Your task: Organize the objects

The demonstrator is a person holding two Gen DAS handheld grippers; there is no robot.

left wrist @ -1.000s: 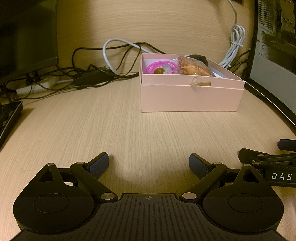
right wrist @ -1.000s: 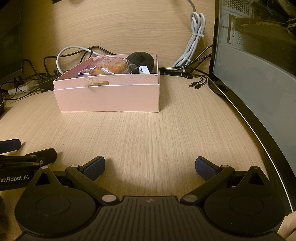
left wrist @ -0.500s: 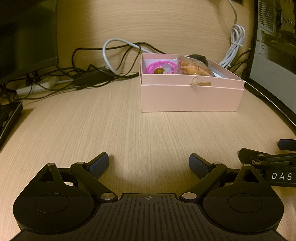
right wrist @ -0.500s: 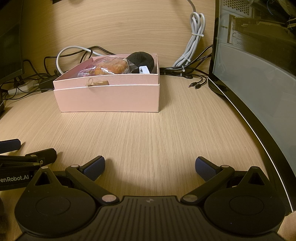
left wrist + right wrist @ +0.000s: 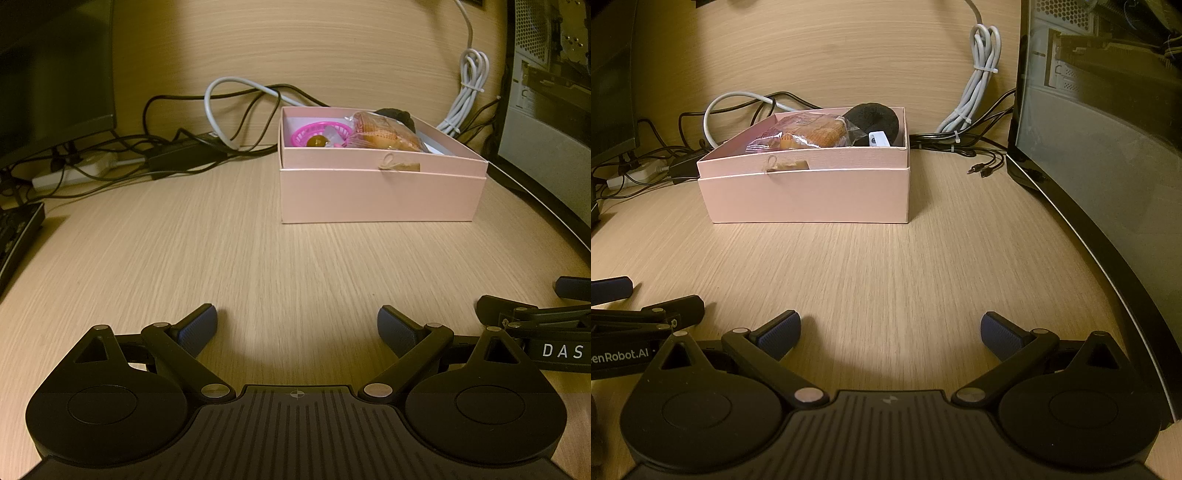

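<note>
Wood-grain desk (image 5: 258, 258) lies bare before both empty, spread grippers (image 5: 297, 325) (image 5: 890, 332); pink box (image 5: 376, 192) at one o'clock looks packed, so sorting seems finished.

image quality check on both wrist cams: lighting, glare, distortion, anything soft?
Left wrist: warm yellow light, dark corners, strong fisheye bend in the desk grain; pink box sharp, left gripper open with a dim shadow beneath. Right wrist: same cast and curvature; glass panel shows reflections; box in focus, right gripper open, no motion blur.
</note>
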